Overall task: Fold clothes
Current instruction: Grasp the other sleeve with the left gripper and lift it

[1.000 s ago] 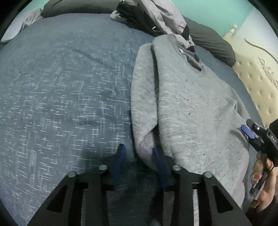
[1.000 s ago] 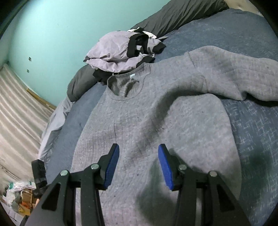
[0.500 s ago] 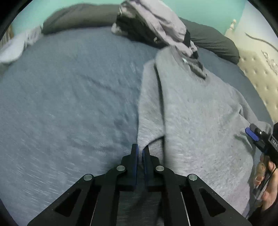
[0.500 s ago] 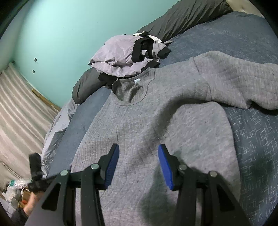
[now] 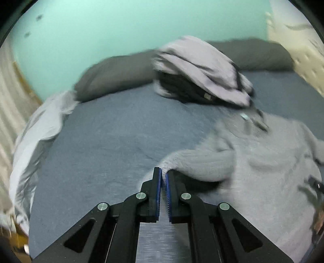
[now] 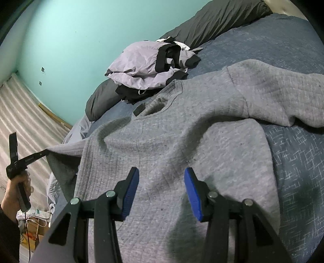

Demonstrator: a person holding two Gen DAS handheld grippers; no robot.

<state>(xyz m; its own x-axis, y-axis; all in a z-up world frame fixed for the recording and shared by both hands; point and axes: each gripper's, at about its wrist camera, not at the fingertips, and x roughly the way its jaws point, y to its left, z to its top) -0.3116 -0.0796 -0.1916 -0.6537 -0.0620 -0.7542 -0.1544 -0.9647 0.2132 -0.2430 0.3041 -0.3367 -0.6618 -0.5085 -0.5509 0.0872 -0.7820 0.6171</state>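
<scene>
Grey sweatshirt (image 6: 182, 153) lies face up on the bed (image 6: 293, 161), long axis running from the hem near the right gripper (image 6: 161, 192) up to the collar at the far end, collar toward the pillows. Its right sleeve is draped out sideways across the blue cover.

Right gripper: jaws parted, nothing between them, hovering over the lower body of the sweatshirt, blue pads either side of the centre line; contact with the cloth can't be judged.

Left gripper (image 5: 163, 178): jaws clamped on the cuff end of the sweatshirt's left sleeve (image 5: 198, 163), which is lifted clear of the bed and pulled taut. In the right wrist view the left hand (image 6: 17, 182) holds that gripper out past the bed edge, the cloth stretched from the shoulder to the jaw tips.

Beyond the collar: a pile of lilac and black clothes (image 6: 151, 66), touching or just overlapping the neckline. Behind it dark grey pillows (image 6: 212, 18), then the teal wall (image 6: 70, 40). Left wrist view is motion-blurred.
</scene>
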